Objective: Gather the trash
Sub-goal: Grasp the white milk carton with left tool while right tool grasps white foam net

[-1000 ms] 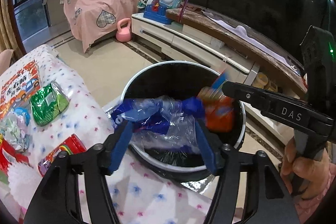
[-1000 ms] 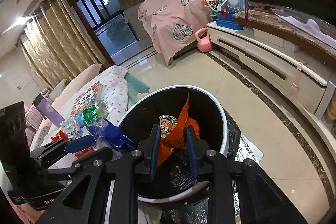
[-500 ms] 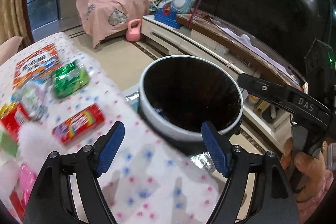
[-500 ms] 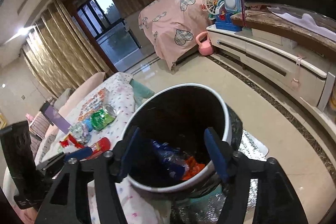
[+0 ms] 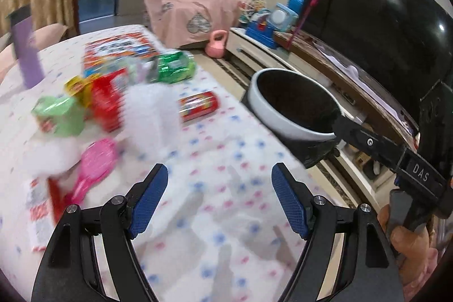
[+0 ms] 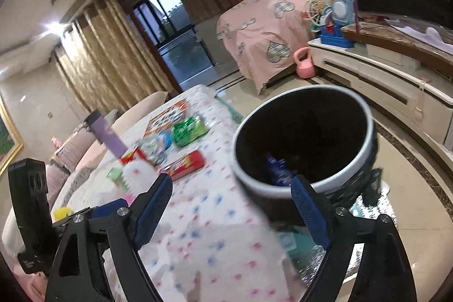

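My left gripper (image 5: pixel 219 188) hangs open and empty over the dotted tablecloth (image 5: pixel 232 217). Ahead of it lies blurred trash: a red packet (image 5: pixel 198 106), a green bag (image 5: pixel 175 67), a green carton (image 5: pixel 58 115), white tissue (image 5: pixel 153 104) and a pink brush (image 5: pixel 96 163). The white-rimmed black bin (image 5: pixel 263 109) stands off the table's right edge. My right gripper (image 6: pixel 230 194) holds nothing, its jaws still opening, low between the table edge and the bin (image 6: pixel 365 106). A blue wrapper (image 6: pixel 279 171) lies inside the bin. The red packet (image 6: pixel 187 163) and green bag (image 6: pixel 188 132) lie farther left.
A purple box (image 5: pixel 25 53) stands at the table's far left. Beyond the bin run a low TV cabinet (image 6: pixel 382 75) with toys, a pink kettlebell (image 6: pixel 304 67) on the floor and a pink-covered piece of furniture (image 6: pixel 263 27). A hand (image 5: pixel 402 239) holds the right gripper's handle.
Both grippers let go of their trash, a blue wrapper and an orange bag, into the bin. Both opened and swung left from above the bin toward the table.
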A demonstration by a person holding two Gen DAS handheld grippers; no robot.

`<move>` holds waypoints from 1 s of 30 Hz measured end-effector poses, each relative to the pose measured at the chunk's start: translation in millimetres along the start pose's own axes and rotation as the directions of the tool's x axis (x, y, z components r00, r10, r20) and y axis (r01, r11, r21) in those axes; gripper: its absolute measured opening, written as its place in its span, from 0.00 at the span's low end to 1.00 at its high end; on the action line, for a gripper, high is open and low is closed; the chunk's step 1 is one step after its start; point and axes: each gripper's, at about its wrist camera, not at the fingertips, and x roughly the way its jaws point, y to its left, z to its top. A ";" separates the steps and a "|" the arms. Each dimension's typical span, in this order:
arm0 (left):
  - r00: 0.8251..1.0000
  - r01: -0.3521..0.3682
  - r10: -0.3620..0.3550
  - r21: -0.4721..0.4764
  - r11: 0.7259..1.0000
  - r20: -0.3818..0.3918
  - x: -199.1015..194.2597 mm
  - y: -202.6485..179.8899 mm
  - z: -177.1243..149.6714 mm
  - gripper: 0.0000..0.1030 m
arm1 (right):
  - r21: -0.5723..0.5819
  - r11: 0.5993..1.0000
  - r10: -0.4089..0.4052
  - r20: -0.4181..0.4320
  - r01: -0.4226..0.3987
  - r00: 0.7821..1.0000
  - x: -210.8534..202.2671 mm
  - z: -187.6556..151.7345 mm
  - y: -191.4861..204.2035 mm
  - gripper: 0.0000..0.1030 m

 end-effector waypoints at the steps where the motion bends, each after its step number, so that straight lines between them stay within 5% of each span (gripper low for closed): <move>1: 1.000 -0.008 0.008 -0.018 1.000 0.005 -6.2 7.9 -4.1 0.75 | -0.002 1.000 0.007 -0.006 -0.007 1.000 1.4 -3.6 4.3 0.85; 15: 0.987 -0.148 0.158 -0.182 0.972 0.043 -64.5 95.3 -43.9 0.75 | -0.069 0.993 0.095 -0.086 -0.101 0.992 26.4 -37.7 69.8 0.85; 30: 0.982 -0.188 0.188 -0.300 0.935 -0.029 -50.0 152.3 -54.3 0.76 | -0.136 0.978 0.133 -0.169 -0.157 0.977 77.6 -41.6 114.5 0.85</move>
